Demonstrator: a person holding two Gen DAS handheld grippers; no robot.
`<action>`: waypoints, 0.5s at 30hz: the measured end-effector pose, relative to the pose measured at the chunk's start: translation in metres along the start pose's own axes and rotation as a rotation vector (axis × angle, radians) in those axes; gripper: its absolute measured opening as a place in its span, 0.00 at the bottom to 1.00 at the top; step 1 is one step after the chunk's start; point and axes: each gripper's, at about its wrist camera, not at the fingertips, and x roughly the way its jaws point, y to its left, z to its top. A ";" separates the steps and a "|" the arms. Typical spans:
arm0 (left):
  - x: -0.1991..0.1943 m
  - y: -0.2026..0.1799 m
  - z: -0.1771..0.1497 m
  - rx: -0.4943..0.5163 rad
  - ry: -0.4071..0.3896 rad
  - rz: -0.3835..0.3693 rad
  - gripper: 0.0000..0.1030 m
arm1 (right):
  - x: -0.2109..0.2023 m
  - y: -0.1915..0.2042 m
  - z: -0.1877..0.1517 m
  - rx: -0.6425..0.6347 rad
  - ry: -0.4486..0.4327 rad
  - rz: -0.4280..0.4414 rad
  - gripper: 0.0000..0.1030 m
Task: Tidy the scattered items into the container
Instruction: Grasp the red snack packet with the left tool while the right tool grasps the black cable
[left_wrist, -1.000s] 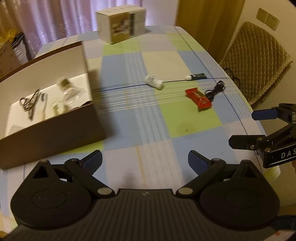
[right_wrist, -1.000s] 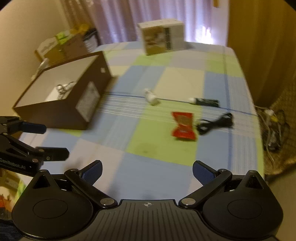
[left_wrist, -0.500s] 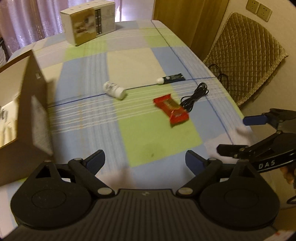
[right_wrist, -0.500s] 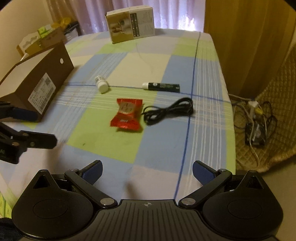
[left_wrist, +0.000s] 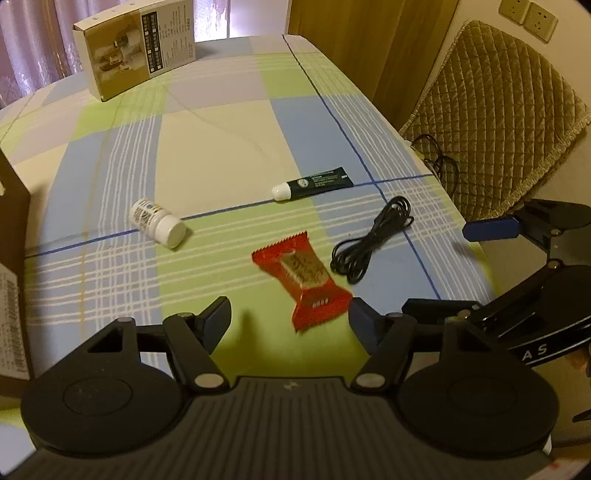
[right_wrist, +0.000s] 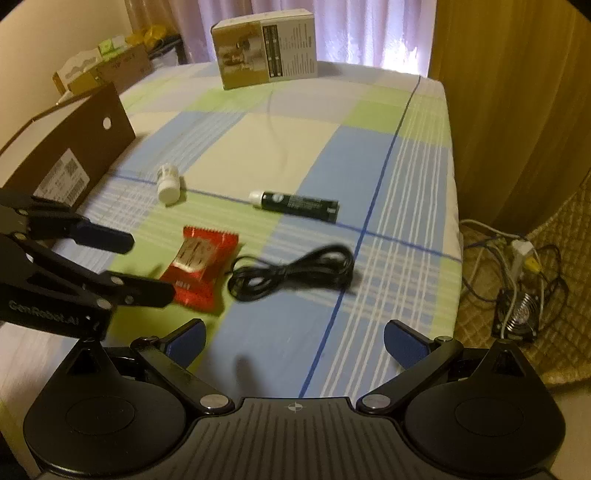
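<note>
Both were wide open: left hand-held gripper (left_wrist: 288, 319) hovered right over the crinkly red foil snack packet (left_wrist: 303, 279), right hand-held gripper (right_wrist: 293, 341) near the coiled black cable (right_wrist: 291, 271). Packet looked light, slippery; I'd pinch mid-body.

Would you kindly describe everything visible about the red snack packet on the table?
The red snack packet is a flat, glossy wrapper with zigzag-cut ends and a pale printed label panel at its centre. It lies sealed and flat on the checked tablecloth, apparently untouched. A coiled black cable lies close beside it, and the open left gripper hovers just short of its near end.
</note>
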 end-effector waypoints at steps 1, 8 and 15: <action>0.003 0.000 0.002 -0.005 0.000 -0.001 0.64 | 0.002 -0.003 0.002 -0.001 -0.004 0.005 0.98; 0.027 -0.001 0.015 -0.027 0.009 -0.018 0.47 | 0.014 -0.016 0.012 -0.023 -0.018 0.039 0.98; 0.036 0.007 0.013 -0.006 0.016 0.015 0.23 | 0.022 -0.011 0.019 -0.056 -0.022 0.055 0.98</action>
